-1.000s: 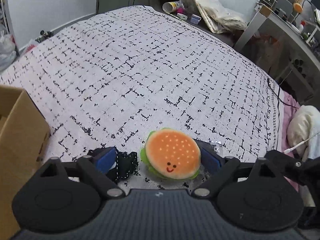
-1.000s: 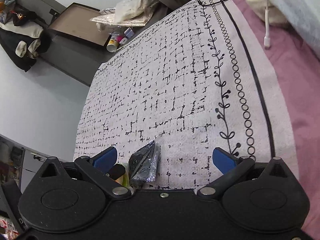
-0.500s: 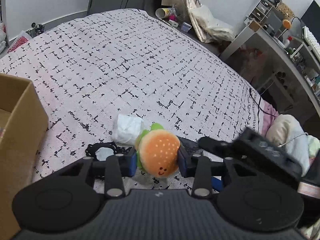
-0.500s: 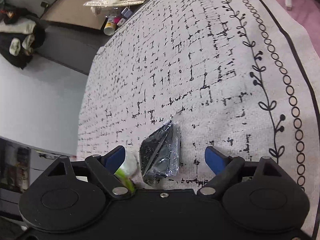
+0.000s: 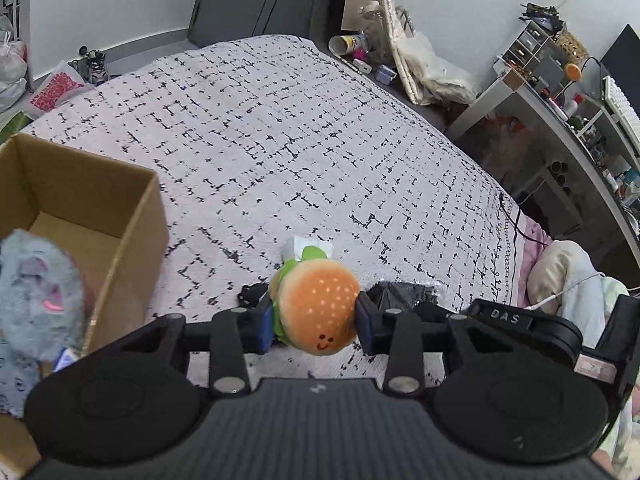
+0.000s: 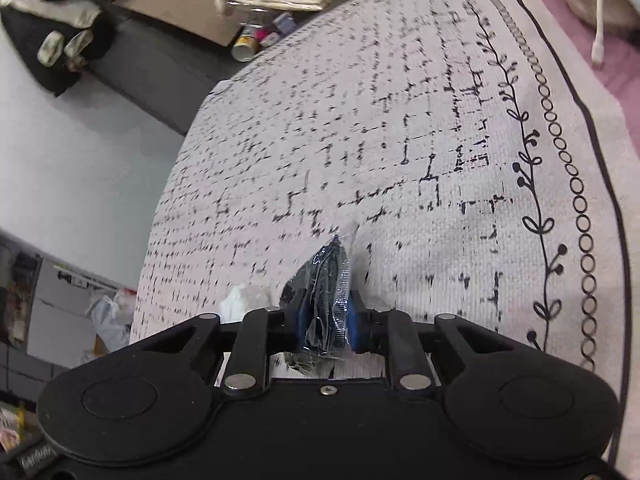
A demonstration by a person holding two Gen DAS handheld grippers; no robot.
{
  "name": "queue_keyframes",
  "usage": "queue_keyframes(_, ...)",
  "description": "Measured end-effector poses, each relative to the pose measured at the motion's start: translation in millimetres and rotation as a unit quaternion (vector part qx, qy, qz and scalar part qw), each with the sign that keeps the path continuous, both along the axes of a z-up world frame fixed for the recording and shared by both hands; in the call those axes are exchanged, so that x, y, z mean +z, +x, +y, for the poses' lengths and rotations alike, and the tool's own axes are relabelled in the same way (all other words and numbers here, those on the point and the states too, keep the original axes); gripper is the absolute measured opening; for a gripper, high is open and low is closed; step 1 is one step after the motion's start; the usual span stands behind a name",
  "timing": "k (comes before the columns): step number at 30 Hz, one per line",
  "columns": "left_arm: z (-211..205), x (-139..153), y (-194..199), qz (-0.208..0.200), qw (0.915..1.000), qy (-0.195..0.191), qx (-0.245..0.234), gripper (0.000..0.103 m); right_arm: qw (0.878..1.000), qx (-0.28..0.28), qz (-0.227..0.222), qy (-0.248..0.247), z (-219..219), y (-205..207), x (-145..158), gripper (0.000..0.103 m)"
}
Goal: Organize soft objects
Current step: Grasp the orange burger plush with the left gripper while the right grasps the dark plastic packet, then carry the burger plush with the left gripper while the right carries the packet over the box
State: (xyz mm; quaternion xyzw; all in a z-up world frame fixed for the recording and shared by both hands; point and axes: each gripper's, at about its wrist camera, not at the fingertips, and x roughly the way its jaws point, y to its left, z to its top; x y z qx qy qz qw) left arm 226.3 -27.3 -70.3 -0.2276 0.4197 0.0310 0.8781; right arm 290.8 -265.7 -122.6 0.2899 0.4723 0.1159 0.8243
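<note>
Both grippers loaded above the bed.
The burger [image 5: 316, 307] was clamped across its bun by the left gripper [image 5: 316, 326], near the box [image 5: 120, 220]; the packet [image 6: 326, 308] was pinched edgewise by the right gripper [image 6: 325, 326], likely for boxing.

Burger plush [image 5: 318, 307] between fingers [image 5: 363, 322], seemingly lifted

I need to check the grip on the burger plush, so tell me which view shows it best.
Left wrist view: the burger plush sits centred, face visible, clamped by the left hand-held gripper. The right wrist view does not show it.
</note>
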Motion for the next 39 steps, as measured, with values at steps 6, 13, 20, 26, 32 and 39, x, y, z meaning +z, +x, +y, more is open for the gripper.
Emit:
queue_keyframes(6, 2.6, 11.9, -13.4, -0.006, 0.9998, 0.009, -0.014, 0.039, 1.000, 0.001, -0.025, -0.012, -5.8, -29.8, 21.0, 0.015)
queue_keyframes(13, 0.7, 37.5, -33.5, -0.026, 0.9993, 0.002, -0.028, 0.039, 0.999, -0.009, -0.043, -0.019, -12.9, -62.7, 41.5, 0.014)
queue_keyframes(20, -6.0, 59.8, -54.4, -0.056, 0.9971, -0.002, -0.052, 0.039, 0.998, -0.001, -0.058, -0.024, -4.1, -82.3, 64.0, 0.014)
queue_keyframes(26, -1.2, 68.4, -66.8, -0.068, 0.9960, -0.015, -0.056, 0.039, 0.997, -0.009, -0.068, -0.028, -0.4, -98.4, 81.0, 0.014)
queue_keyframes(32, 10.1, 70.4, -77.3, -0.078, 0.9948, -0.017, -0.062, 0.039, 0.997, -0.021, -0.075, -0.024, 4.6, -113.2, 91.6, 0.014)
queue_keyframes(39, 33.3, 71.5, -88.4, -0.088, 0.9937, -0.031, -0.062, 0.039, 0.995, -0.021, -0.092, -0.032, 19.5, -126.9, 107.3, 0.014)
